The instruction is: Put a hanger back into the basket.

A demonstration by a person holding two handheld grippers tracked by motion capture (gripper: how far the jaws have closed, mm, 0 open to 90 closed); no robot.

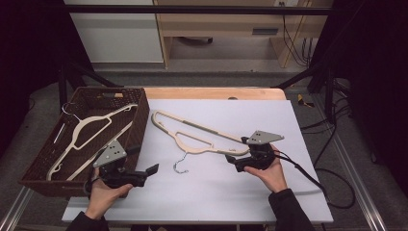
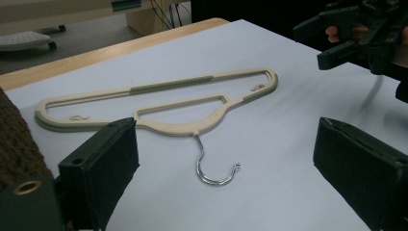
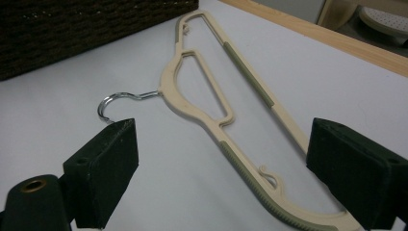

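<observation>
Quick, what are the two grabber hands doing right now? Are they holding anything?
Left gripper: open, holding nothing.
Right gripper: open, holding nothing, its jaws on either side of one end of the hanger on the table.

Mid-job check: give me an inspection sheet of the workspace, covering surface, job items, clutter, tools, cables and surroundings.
Surface: white sheet over a wooden table.
Job's things: cream hanger flat on the sheet, metal hook toward the person; second hanger lying in the brown basket at the left.
Clutter: nothing seen.
Tools: left tool open, beside the basket, short of the hook; right tool open, at the hanger's right end, nothing gripped.
Cables: black cable trailing from the right tool off the table edge; more cables on the floor at the right.
Surroundings: pale cabinets behind the table, dark frame bars.
</observation>
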